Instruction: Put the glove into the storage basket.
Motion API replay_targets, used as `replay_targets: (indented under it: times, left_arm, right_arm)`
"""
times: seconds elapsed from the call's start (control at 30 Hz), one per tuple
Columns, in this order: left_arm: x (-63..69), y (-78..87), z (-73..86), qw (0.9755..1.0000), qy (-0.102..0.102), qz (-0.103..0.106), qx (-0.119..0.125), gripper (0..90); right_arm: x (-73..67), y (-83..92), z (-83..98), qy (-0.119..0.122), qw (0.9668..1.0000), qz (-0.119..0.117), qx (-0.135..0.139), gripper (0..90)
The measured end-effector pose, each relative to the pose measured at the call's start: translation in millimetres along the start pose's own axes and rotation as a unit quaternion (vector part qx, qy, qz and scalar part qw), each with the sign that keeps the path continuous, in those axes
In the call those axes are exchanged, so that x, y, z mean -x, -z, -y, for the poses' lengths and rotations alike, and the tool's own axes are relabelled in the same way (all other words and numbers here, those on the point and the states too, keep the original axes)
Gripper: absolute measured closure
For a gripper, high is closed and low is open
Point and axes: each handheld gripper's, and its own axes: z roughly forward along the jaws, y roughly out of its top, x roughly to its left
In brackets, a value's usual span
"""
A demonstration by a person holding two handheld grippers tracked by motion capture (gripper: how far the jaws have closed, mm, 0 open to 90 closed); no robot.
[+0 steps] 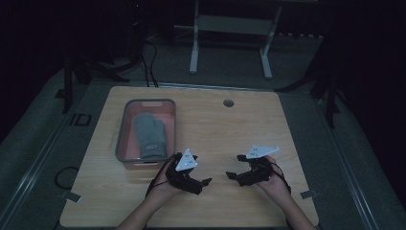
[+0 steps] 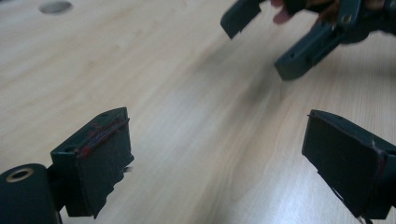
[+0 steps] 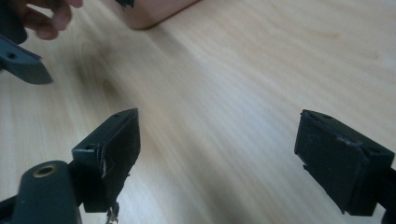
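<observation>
A grey oven mitt lies in a pink tray with a grey rim on the left half of the wooden table. My left gripper is held low over the table's front, just right of the tray's near corner, open and empty. My right gripper faces it a short way to the right, also open and empty. In the left gripper view my own jaws stand wide apart over bare wood, with the right gripper beyond. In the right gripper view my jaws are wide apart too.
A round cable hole sits near the table's far edge. The tray's pink corner and one jaw of the left gripper appear in the right gripper view. A white desk frame stands on the floor beyond the table.
</observation>
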Motion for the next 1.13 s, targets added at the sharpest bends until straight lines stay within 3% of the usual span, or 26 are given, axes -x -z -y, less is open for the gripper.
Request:
replay_targets:
  times: [0.27, 0.37, 0.67, 1.13]
  left_arm:
    - [7.1, -12.6, 13.3, 0.9999, 0.001, 0.01, -0.013, 8.4]
    - [8.4, -15.1, 16.4, 0.9998, 0.004, 0.014, -0.01, 8.4]
    - [10.9, -18.8, 22.8, 0.9999, -0.002, 0.013, -0.008, 8.4]
    - [11.1, -20.9, 27.6, 0.9999, -0.001, 0.013, -0.005, 8.4]
  right_arm:
    - [0.3, 5.2, 25.1, -0.004, 1.0, -0.006, -0.002, 14.2]
    - [0.8, 6.1, 35.1, 0.005, 0.9999, 0.002, -0.01, 14.2]
    - [7.7, 17.9, 56.6, -0.004, 0.9999, 0.016, -0.001, 14.2]
    - [18.3, 23.7, 67.7, -0.019, 0.9993, 0.03, 0.008, 14.2]
